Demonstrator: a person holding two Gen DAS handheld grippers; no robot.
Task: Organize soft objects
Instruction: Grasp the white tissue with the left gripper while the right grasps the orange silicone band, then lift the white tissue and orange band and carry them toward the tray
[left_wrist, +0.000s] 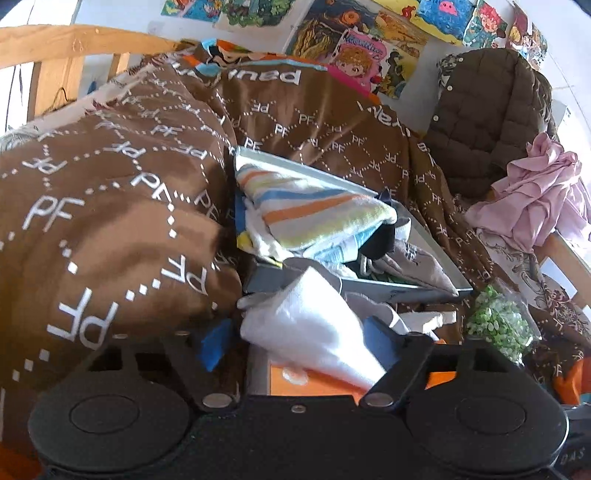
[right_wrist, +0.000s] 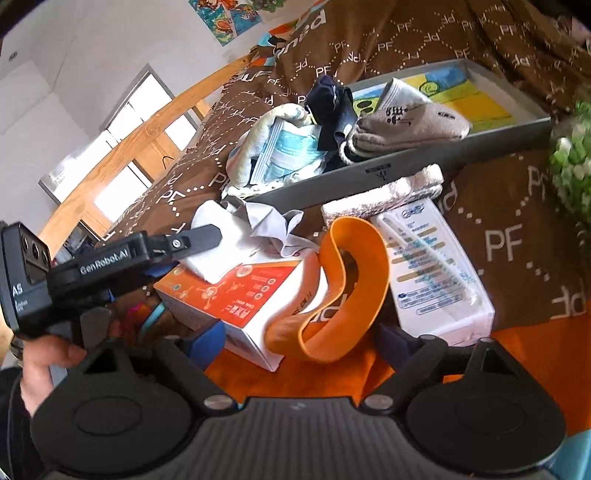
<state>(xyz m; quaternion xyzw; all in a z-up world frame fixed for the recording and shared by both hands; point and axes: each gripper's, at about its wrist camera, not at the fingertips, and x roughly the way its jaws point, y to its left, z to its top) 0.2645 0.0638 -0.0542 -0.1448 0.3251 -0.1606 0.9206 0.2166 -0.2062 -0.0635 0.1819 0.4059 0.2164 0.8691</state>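
Note:
My left gripper (left_wrist: 301, 334) is shut on a white folded cloth (left_wrist: 314, 325) and holds it just in front of a grey box (left_wrist: 373, 286) full of soft things: a striped towel (left_wrist: 310, 206), socks (left_wrist: 413, 262). In the right wrist view the left gripper (right_wrist: 207, 236) comes in from the left, its fingers closed on the white cloth (right_wrist: 218, 254). My right gripper (right_wrist: 306, 339) is shut on an orange elastic band (right_wrist: 343, 280), held above an orange-and-white carton (right_wrist: 240, 295). The grey box (right_wrist: 406, 166) lies beyond it.
A brown "PF" duvet (left_wrist: 110, 206) covers the bed. A wooden bed rail (left_wrist: 66, 40) runs at the back left. A brown quilted jacket (left_wrist: 480, 110), a pink garment (left_wrist: 539, 188) and a bag of green pieces (left_wrist: 498, 321) lie at right. A white packet (right_wrist: 436, 266) sits beside the carton.

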